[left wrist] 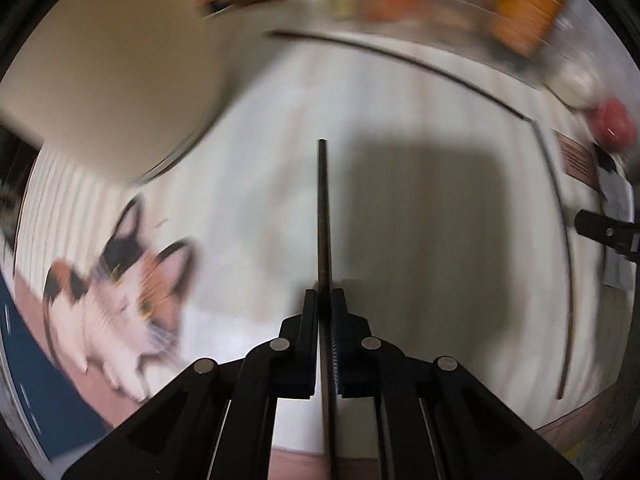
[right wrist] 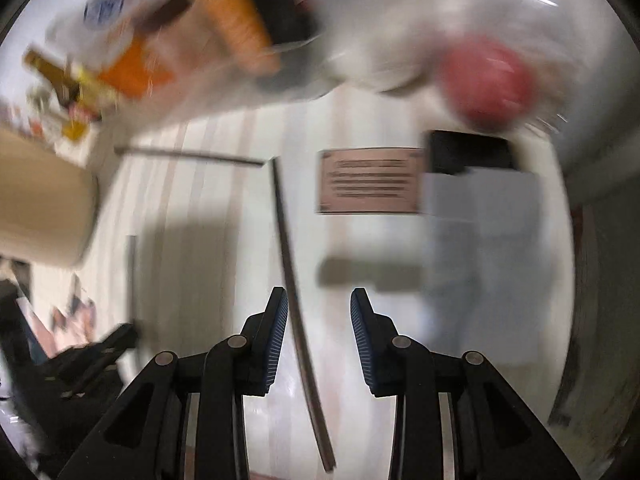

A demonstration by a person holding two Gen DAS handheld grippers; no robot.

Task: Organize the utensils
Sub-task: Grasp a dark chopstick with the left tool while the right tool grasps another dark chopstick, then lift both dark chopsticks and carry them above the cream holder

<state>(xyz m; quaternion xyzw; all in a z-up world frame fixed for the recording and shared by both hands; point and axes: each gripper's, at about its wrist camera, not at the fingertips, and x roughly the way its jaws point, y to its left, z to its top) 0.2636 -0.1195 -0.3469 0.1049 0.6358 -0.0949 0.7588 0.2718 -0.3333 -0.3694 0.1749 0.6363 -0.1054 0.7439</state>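
My left gripper is shut on a dark chopstick that sticks straight out ahead, above the white table. Two more dark chopsticks lie on the table: one along the far side and one down the right. My right gripper is open, low over the table, with a chopstick lying between its fingers, closer to the left pad. Another chopstick lies farther off to the left. The left gripper and its chopstick show blurred at the left.
A tan box stands at the left, and a cat picture lies on the table. Orange packages, a red round thing and a labelled card stand at the back and right. Both views are motion-blurred.
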